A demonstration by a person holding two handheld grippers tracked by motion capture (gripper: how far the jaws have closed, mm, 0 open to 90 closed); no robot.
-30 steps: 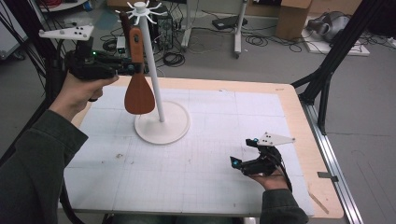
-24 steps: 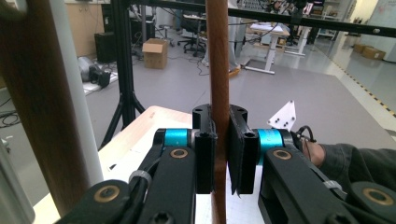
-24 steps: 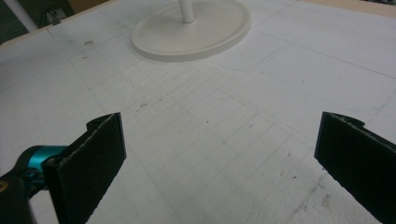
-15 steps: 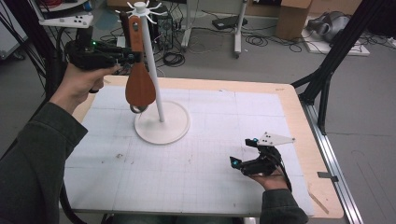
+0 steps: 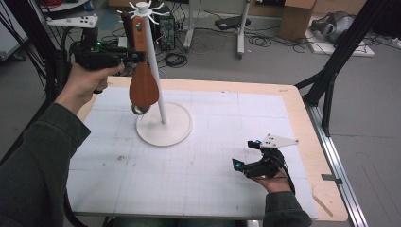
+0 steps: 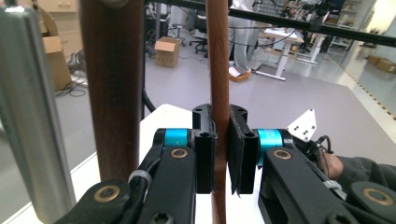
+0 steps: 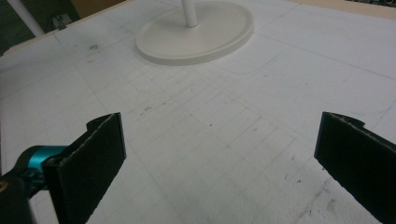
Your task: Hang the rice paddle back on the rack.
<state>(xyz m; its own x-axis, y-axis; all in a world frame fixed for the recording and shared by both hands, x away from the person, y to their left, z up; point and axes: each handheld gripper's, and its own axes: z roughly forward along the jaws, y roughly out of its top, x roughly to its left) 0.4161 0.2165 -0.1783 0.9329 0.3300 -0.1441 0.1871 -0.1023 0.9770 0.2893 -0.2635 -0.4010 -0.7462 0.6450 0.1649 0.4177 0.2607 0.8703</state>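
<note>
A white utensil stand (image 5: 153, 61) rises from a round base (image 5: 164, 125) at the table's back left, with hooks at its top (image 5: 142, 7). A wooden spatula (image 5: 143, 85) hangs upright beside the pole. My left gripper (image 5: 137, 56) is shut on its thin handle (image 6: 218, 70), and in the left gripper view the pads (image 6: 205, 154) press the wood from both sides. A darker wooden handle (image 6: 114, 84) stands close by, and a round metal bowl (image 5: 138, 109) shows under the spatula blade. My right gripper (image 5: 247, 154) rests open on the table at the front right, its jaws (image 7: 219, 158) wide apart with nothing between them.
The white gridded mat (image 5: 213, 142) covers the wooden table (image 5: 302, 123). In the right gripper view the stand's base (image 7: 196, 32) lies ahead. A shiny metal post (image 6: 28, 116) stands close at the left of the left gripper view. Cables and black frame legs (image 5: 331, 71) lie beyond the table.
My left hand has lifted the spatula a little higher along the stand's pole. The right gripper has stayed where it was.
</note>
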